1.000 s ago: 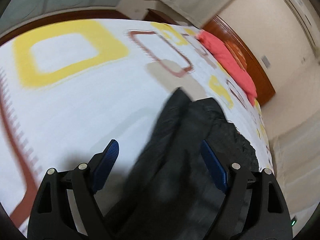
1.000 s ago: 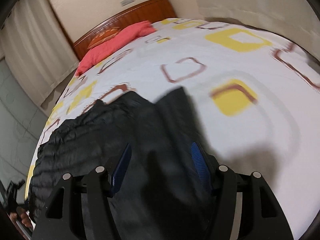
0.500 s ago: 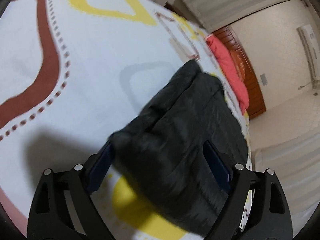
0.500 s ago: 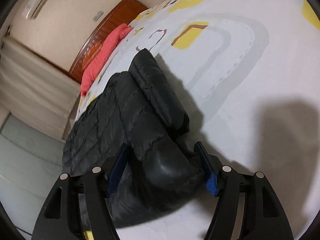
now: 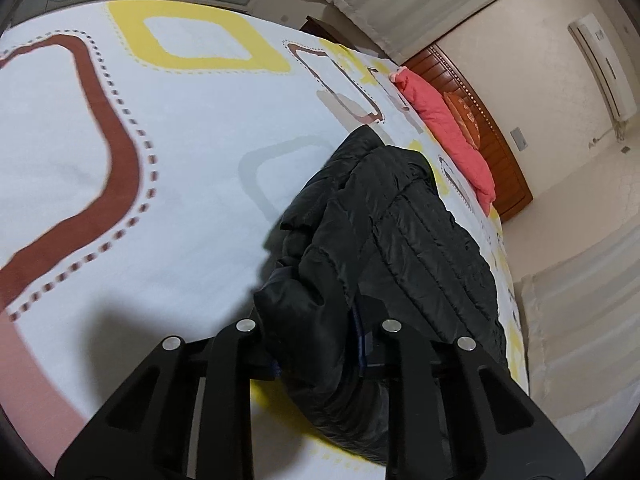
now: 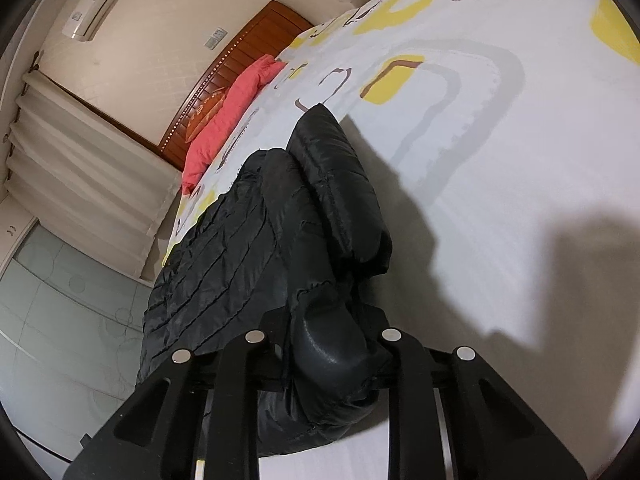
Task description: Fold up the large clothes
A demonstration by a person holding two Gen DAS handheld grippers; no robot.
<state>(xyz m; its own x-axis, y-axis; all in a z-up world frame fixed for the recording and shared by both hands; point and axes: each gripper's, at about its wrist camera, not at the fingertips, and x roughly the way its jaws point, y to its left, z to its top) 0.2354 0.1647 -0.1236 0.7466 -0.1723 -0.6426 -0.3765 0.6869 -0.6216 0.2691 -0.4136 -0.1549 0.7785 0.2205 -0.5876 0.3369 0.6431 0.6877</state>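
black jacket (image 5: 400, 232): lying bunched on bed (image 5: 120, 240), patterned sheet; pink pillow (image 5: 448, 136) at 1 o'clock by headboard (image 5: 492, 152). left gripper (image 5: 316, 344): clenched on jacket edge at 6 o'clock. right gripper (image 6: 324, 344): clenched on puffy fold of jacket (image 6: 248, 248) at 6 o'clock.
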